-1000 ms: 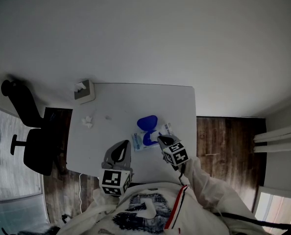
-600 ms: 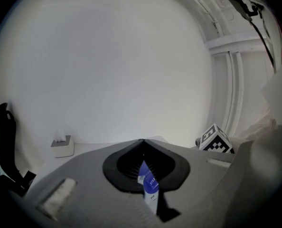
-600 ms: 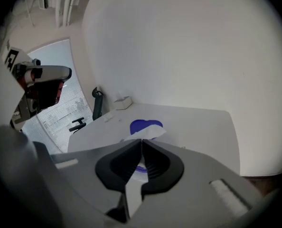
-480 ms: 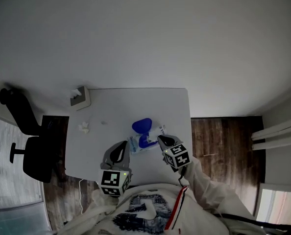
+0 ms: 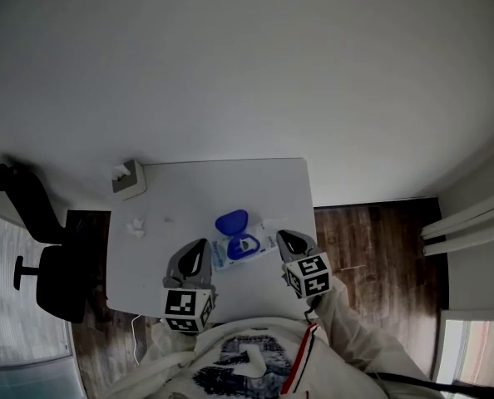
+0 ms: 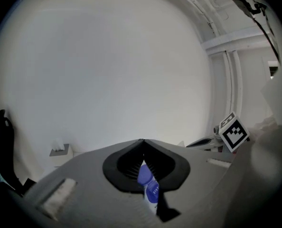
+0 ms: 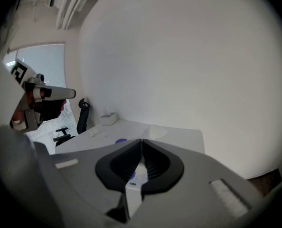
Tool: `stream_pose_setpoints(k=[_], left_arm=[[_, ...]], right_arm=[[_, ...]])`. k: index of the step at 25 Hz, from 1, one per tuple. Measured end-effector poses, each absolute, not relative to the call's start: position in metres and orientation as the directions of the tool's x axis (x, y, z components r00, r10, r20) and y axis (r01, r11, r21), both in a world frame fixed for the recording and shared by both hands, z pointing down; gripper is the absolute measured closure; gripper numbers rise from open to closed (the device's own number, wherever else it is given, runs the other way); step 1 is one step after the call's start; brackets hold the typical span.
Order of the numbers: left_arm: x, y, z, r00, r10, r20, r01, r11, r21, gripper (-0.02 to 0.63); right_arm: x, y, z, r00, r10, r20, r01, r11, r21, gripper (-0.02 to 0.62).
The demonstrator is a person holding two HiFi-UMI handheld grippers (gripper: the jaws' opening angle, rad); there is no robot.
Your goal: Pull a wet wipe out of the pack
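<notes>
Head view: my right gripper [image 5: 282, 236] has lifted off the pack [image 5: 234, 249], closed tight like my left gripper [image 5: 202, 244], with no wipe visibly pinched.

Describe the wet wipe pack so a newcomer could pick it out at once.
Start at the white table. Near its front edge lies the wet wipe pack, flat and pale. Its blue lid, flipped open, sets it apart from the plain tissue box at the far left corner.

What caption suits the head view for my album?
Overhead: left claw and right claw flank the open wet-wipe pack on a table.
</notes>
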State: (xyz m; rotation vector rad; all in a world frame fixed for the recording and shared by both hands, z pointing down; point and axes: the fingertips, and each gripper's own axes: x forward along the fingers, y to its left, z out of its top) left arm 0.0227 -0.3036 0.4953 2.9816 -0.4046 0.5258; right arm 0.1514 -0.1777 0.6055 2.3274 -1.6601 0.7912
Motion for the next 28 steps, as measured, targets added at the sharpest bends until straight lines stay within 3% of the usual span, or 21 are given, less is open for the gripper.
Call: stream_pose_setpoints(k=[6, 15, 28], left_arm=[[0.031, -0.306, 0.484, 0.916, -0.246, 0.318, -0.263, -0.965, 0.012, 0.601], [0.048, -0.307, 0.453, 0.934, -0.253, 0.253, -0.254, -0.967, -0.029, 0.601], [0.056, -0.286, 0.402, 0.953, -0.266, 0.146, -0.259, -0.964, -0.065, 0.601]], right_arm=[[0.166, -0.165, 0.551, 0.342, -0.847, 0.408, -0.915, -0.399, -0.063, 0.581], [0.178, -0.158, 0.465, 0.415, -0.882, 0.224, -0.897, -0.437, -0.062, 0.583], [0.17, -0.138, 0.383, 0.415, -0.909, 0.05, -0.907, -0.417, -0.055, 0.583]])
